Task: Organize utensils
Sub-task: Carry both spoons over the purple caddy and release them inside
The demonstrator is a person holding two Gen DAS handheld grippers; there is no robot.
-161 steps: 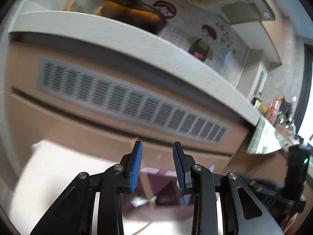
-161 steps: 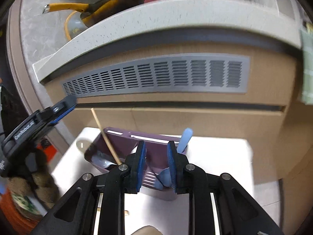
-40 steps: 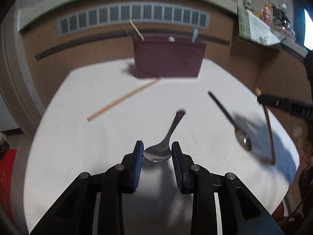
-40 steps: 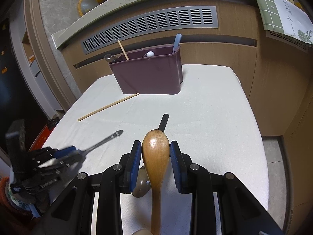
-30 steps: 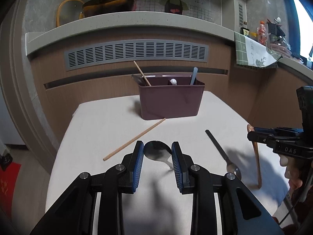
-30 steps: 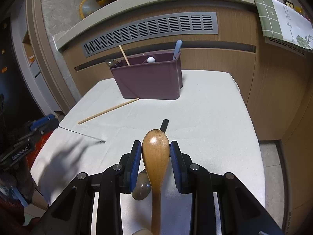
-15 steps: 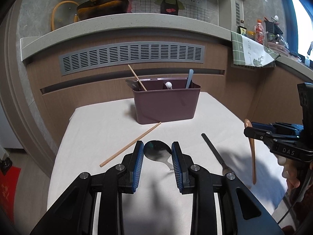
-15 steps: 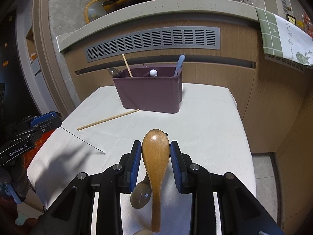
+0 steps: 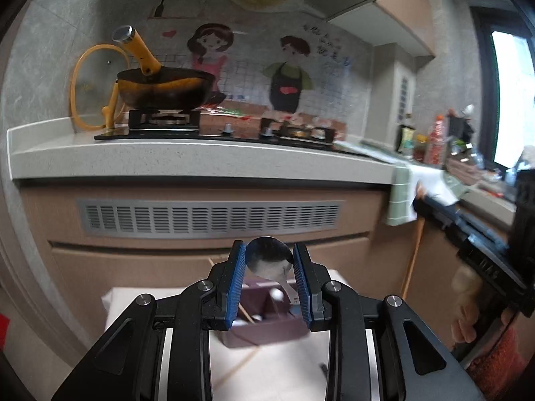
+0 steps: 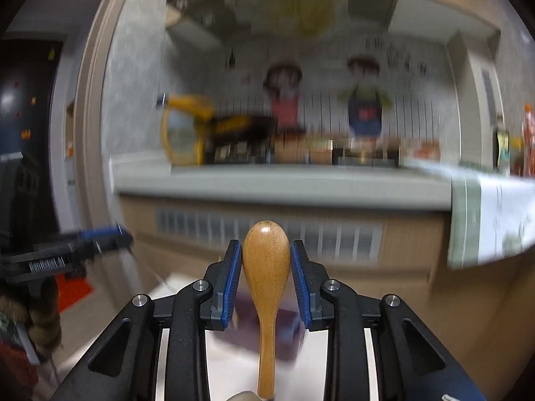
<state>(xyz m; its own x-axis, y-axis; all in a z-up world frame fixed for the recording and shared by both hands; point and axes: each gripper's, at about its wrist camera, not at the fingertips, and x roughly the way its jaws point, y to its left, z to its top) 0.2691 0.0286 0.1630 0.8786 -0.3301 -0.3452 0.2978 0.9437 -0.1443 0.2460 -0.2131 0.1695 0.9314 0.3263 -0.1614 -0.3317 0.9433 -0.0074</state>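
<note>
- Holding a metal spoon (image 9: 267, 259) by its bowl, the left gripper (image 9: 269, 279) has both blue pads pressed on the bowl's edges, handle hanging down toward the purple utensil caddy (image 9: 267, 329) right below it.
- Right gripper (image 10: 265, 275) is doing the same thing with a wooden spoon (image 10: 265, 287): jaws snug on the bowl, handle pointing down. Its view is pretty smeared, so I can only guess the purple blur behind the handle is the caddy.
- From the left camera the caddy sits on the white table (image 9: 284, 367), with a chopstick (image 9: 245, 315) and a white-tipped utensil (image 9: 277, 295) already standing in it.
- A loose chopstick (image 9: 239, 366) lies on the table in front.
- Tip for the drop, imo: get each handle tip over an open compartment, go straight down, and don't release until the handle is well inside.
- One at a time so the grippers don't bump.
</note>
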